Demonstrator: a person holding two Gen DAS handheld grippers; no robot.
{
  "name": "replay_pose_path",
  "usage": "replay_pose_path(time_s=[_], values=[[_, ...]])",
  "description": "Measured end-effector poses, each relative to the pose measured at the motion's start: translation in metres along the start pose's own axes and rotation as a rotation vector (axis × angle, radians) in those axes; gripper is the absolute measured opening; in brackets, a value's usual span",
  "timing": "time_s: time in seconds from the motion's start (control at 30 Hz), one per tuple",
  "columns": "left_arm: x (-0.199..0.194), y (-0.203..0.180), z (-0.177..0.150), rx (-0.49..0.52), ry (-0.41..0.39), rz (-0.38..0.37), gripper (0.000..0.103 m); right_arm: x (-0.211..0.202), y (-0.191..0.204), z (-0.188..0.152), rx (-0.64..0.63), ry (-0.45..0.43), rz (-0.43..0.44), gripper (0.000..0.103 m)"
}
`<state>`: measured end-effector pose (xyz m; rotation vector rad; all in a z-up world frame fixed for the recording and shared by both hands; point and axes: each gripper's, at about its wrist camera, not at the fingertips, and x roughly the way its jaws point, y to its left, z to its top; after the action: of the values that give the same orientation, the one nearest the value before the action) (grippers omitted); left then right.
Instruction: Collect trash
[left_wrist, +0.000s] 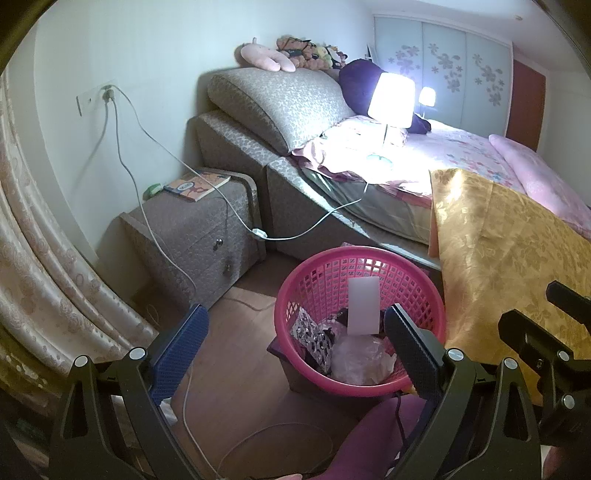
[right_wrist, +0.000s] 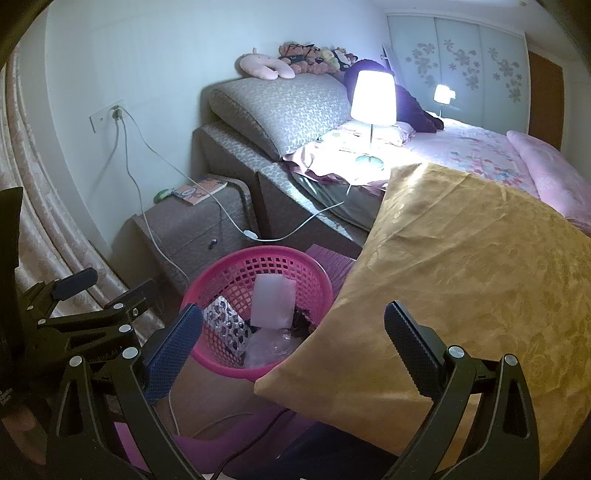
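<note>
Two fisheye views, bedroom floor beside a bed.

Left wrist view: left gripper (left_wrist: 293, 332) has its jaws spread wide, nothing between them. Pink basket (left_wrist: 360, 386) stands on the wooden floor, framed by the two fingers; its right rim is partly behind the right finger. Inside lie a white rectangular sheet (left_wrist: 364, 306) leaning upright, a patterned black-and-white wrapper (left_wrist: 314, 341), and a crumpled clear plastic bag (left_wrist: 360, 360). Gold cloth (left_wrist: 502, 251) hangs over the bed edge, right of the basket and apart from it here. Right gripper's black frame shows at the far right edge. Lit lamp (left_wrist: 391, 101) stands on the bed; grey nightstand (left_wrist: 199, 236) with a book (left_wrist: 197, 186) sits by the wall. A white cable trails across the floor, past the basket's left side.

Right wrist view: right gripper (right_wrist: 293, 332) also gapes wide, gripping nothing. Gold cloth fills the right half and overlaps the basket's right rim, hiding that side, which the left view shows in full. Same sheet, wrapper and bag are visible in the basket. Left gripper's frame appears at the left edge.
</note>
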<state>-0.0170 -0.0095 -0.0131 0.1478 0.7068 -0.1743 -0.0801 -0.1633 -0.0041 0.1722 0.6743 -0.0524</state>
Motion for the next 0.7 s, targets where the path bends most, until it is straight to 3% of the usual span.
replay_pose_path(time_s=[0.5,0.7], values=[[0.0013,-0.0003,-0.0039,-0.011,0.013,-0.016,0.092,-0.0011,0.0057,-0.0065,0.005,0.009,0.007,0.096],[-0.0059,-0.0055,-0.0029,-0.001,-0.032,0.000,0.092,-0.0031,0.0007,-0.0041,0.030,-0.005,0.009,0.096]])
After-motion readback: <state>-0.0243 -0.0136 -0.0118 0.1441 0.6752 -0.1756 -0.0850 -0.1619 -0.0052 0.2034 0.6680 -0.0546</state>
